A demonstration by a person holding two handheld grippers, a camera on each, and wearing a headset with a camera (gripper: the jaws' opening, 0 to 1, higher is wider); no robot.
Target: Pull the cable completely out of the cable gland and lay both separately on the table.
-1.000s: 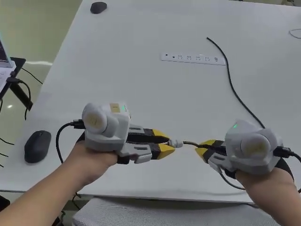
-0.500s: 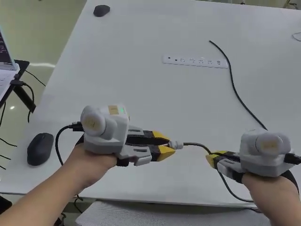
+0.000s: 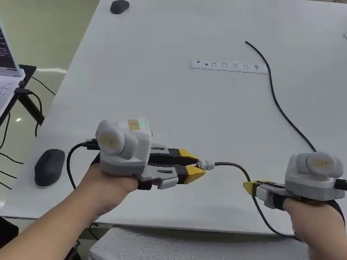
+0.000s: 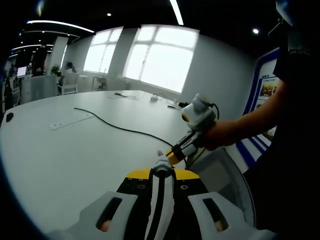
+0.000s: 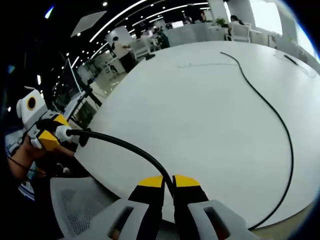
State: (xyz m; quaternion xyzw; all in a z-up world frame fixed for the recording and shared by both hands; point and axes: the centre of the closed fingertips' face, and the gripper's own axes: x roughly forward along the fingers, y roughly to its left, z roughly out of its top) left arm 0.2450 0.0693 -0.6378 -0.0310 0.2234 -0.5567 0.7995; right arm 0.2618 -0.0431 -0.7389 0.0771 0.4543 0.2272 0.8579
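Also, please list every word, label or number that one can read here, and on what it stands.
No text here is readable.
Pale yellow sticker on the left gripper: blurred, unreadable.
Blue wall poster: print too small to read.

Two tools, two mice, one power strip, one gland.

Colours: cable black; cable gland white; left tongs and right tongs yellow-tipped, grey-bodied; surface white; mouse at 9 o'clock dark grey.
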